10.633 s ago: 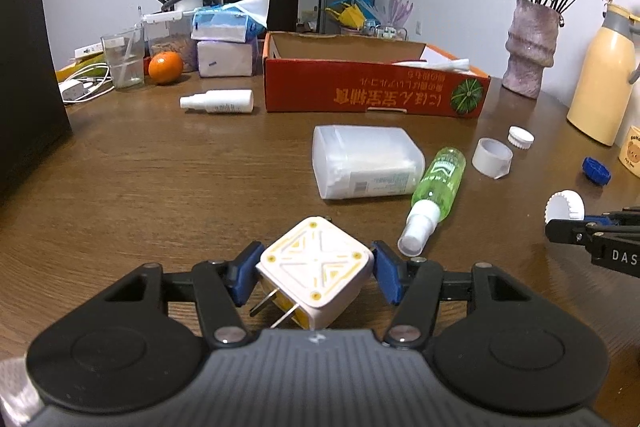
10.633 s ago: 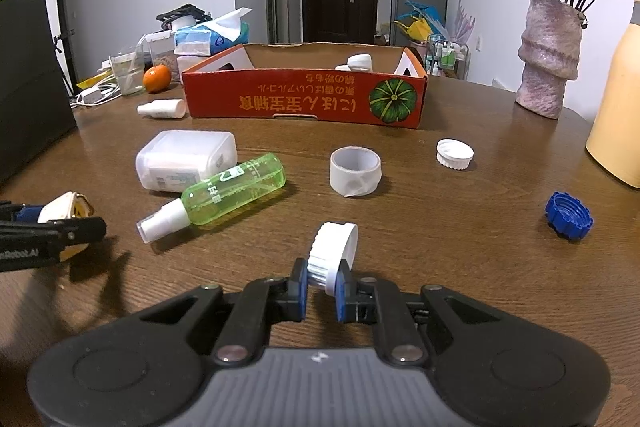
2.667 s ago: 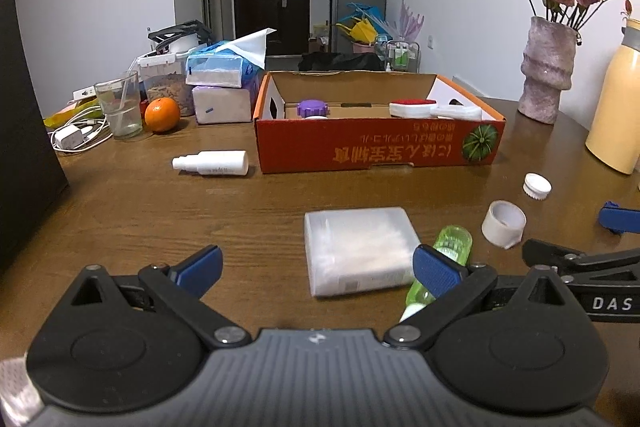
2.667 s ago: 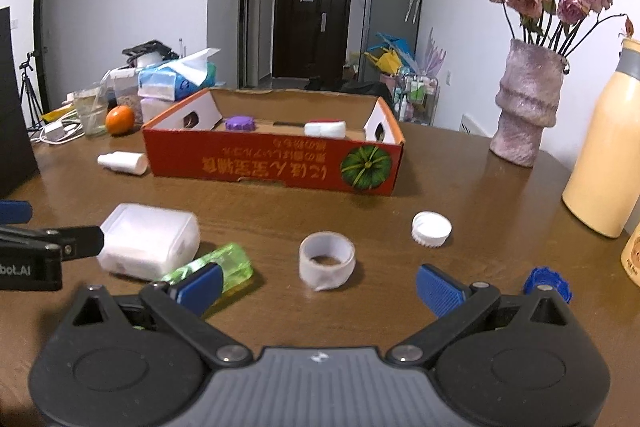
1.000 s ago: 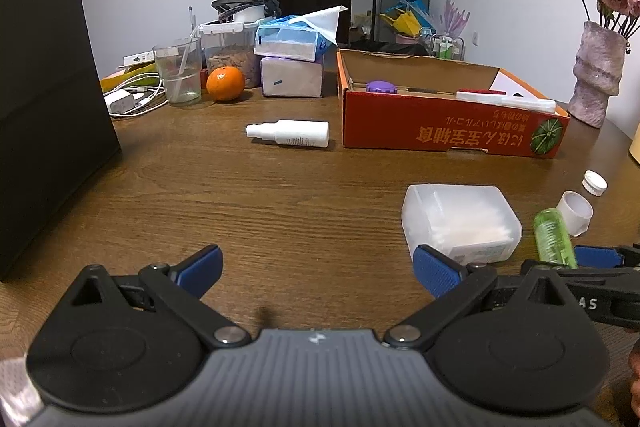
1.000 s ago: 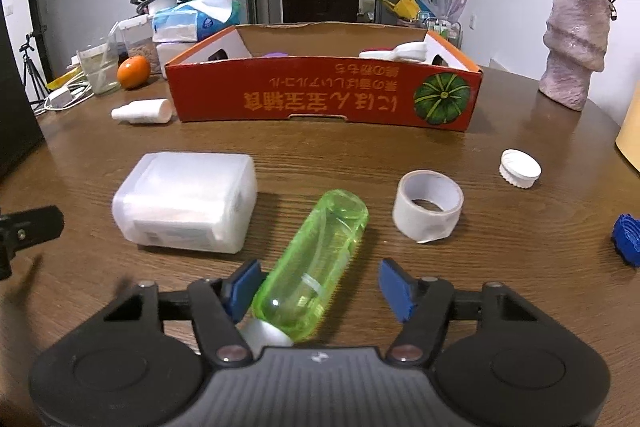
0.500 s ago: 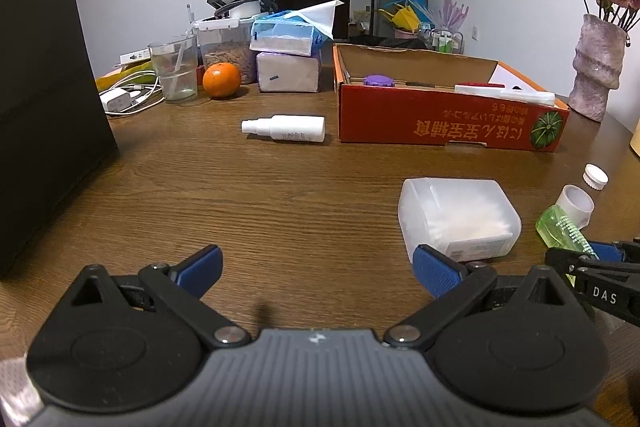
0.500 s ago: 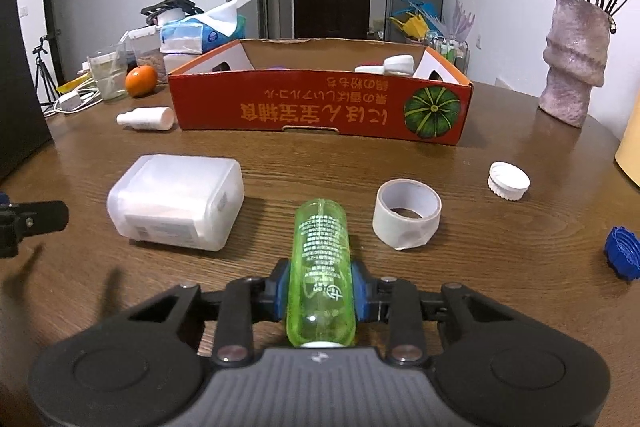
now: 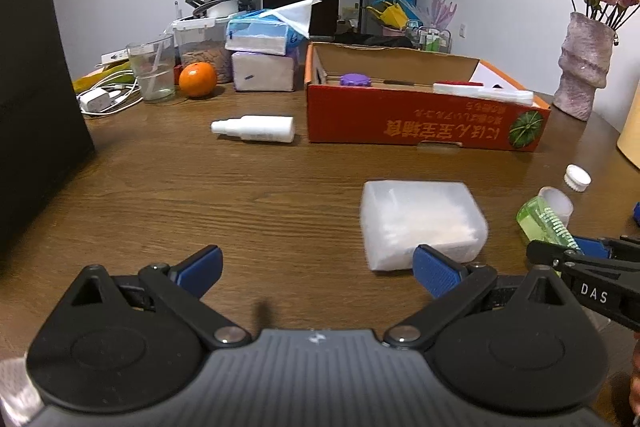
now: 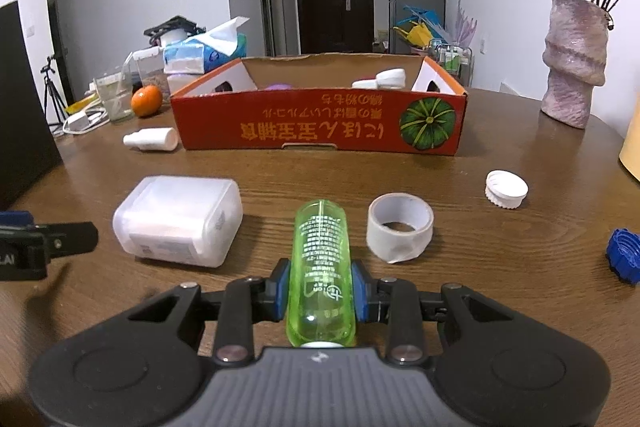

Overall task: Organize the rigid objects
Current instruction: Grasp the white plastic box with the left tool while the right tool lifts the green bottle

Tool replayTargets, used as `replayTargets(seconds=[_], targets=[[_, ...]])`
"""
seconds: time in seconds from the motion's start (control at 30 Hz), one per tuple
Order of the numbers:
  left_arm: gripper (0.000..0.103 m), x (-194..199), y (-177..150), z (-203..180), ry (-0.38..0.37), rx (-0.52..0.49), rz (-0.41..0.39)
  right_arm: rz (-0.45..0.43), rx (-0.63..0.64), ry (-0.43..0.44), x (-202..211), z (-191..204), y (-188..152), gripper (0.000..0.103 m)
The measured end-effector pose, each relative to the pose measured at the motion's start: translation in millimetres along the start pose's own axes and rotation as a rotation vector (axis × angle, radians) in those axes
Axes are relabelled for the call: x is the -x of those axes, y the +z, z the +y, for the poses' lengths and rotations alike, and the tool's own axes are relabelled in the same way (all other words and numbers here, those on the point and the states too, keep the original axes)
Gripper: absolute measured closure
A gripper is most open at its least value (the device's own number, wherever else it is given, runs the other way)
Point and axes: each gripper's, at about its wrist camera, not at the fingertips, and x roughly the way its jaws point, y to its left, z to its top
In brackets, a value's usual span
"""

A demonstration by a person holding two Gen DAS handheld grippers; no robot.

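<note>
Translucent green bottle point(image 10: 322, 267) with white print, clamped lengthwise

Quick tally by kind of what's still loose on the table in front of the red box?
Spray bottles: 2, green in the right tongs, white lying by the box
Caps: 2, white, blue
Tape roll: 1
Translucent plastic box: 1
Total: 6
</note>
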Motion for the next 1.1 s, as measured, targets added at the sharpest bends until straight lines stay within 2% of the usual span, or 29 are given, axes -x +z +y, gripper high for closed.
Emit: replayTargets(seconds=[0.43, 0.7, 0.93, 1.1], targets=[[0.0, -15, 19, -55, -0.041, -0.019, 0.001, -0.065, -0.054, 0.005, 14, -41, 8, 0.073], [0.0, -41, 23, -85, -0.019, -0.079, 0.023, -0.081, -0.081, 0.004, 16, -61, 11, 0.073], [0.0, -66, 21, -89, 0.035, -0.079, 0.059, -0.084, -0.088, 0.002, 15, -63, 12, 0.073], [0.0, -74, 19, -80, 0.028, -0.046, 0.067, -0.084, -0.087, -0.006, 14, -62, 10, 0.073]])
